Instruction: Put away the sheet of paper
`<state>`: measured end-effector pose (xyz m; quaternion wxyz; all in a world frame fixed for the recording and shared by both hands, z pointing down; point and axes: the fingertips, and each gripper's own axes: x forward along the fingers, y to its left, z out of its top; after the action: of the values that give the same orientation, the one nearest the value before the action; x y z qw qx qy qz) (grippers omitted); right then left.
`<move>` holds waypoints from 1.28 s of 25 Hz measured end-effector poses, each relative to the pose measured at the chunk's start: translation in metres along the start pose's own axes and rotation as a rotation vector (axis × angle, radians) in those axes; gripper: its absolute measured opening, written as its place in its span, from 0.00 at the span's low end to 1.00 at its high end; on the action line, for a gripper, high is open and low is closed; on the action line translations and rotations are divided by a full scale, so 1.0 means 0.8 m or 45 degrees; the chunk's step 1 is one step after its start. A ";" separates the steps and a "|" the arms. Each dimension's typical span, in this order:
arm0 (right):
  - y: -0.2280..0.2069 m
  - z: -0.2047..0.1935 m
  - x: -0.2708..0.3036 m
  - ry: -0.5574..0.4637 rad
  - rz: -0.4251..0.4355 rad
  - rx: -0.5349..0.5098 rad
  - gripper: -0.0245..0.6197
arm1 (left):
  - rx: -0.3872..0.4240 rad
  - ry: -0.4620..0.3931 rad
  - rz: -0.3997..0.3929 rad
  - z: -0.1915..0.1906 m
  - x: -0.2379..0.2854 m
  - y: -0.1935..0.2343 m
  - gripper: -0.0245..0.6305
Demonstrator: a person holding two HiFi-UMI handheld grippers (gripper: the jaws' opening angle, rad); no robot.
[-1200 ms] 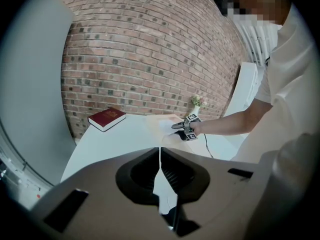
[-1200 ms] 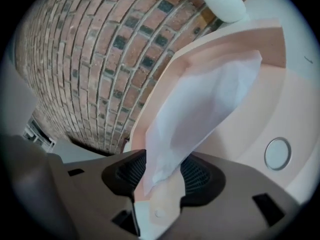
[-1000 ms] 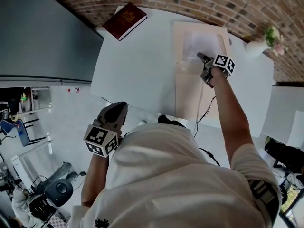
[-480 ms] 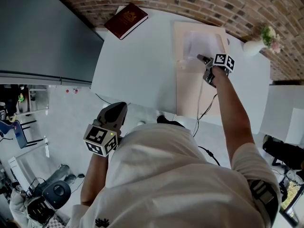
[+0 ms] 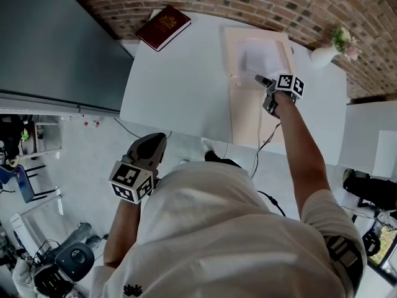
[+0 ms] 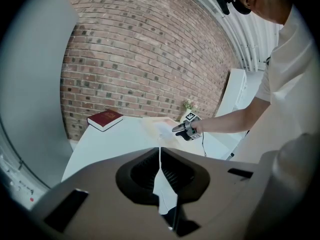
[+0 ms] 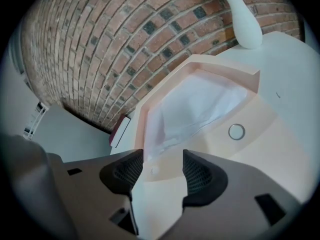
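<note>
The white sheet of paper [image 5: 257, 56] lies inside the far half of an open beige folder [image 5: 251, 113] on the white table [image 5: 180, 85]. My right gripper [image 5: 258, 78] hovers over the folder's fold, just at the sheet's near edge. In the right gripper view its jaws [image 7: 162, 166] stand open with nothing between them, and the paper [image 7: 195, 109] lies just beyond them in the folder's pocket [image 7: 260, 124]. My left gripper [image 5: 154, 144] hangs off the table beside the person's body. In its own view the left gripper [image 6: 159, 159] is shut and holds nothing.
A dark red book [image 5: 163, 27] lies at the table's far left corner. A white vase with flowers [image 5: 325, 54] stands at the far right, next to the folder. A snap button [image 7: 236, 131] sits on the folder. A brick wall runs behind; a grey panel [image 5: 56, 48] stands left.
The right gripper stays at the sheet's near edge over the folder, shifted only slightly. The left gripper has not moved.
</note>
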<state>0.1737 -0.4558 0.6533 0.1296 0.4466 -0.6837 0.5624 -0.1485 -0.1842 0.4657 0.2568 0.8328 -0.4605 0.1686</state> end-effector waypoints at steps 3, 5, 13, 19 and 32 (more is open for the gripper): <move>0.010 -0.023 -0.016 -0.017 -0.010 -0.045 0.43 | 0.019 -0.005 -0.025 -0.008 -0.014 -0.004 0.08; 0.021 -0.039 -0.027 -0.030 -0.007 -0.079 0.43 | 0.031 -0.008 -0.042 -0.012 -0.023 -0.005 0.08; 0.067 -0.114 -0.078 -0.101 0.007 -0.204 0.23 | 0.066 -0.017 -0.107 -0.033 -0.058 -0.015 0.08; 0.092 -0.179 -0.111 -0.127 0.005 -0.289 0.10 | 0.083 -0.032 -0.134 -0.048 -0.086 -0.022 0.08; 0.156 -0.334 -0.162 -0.086 0.072 -0.488 0.08 | 0.080 -0.024 -0.187 -0.103 -0.136 -0.034 0.08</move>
<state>0.0662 -0.1628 0.5726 0.1733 0.4129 -0.7946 0.4100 -0.1856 -0.0504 0.4688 0.2376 0.8735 -0.3953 0.1558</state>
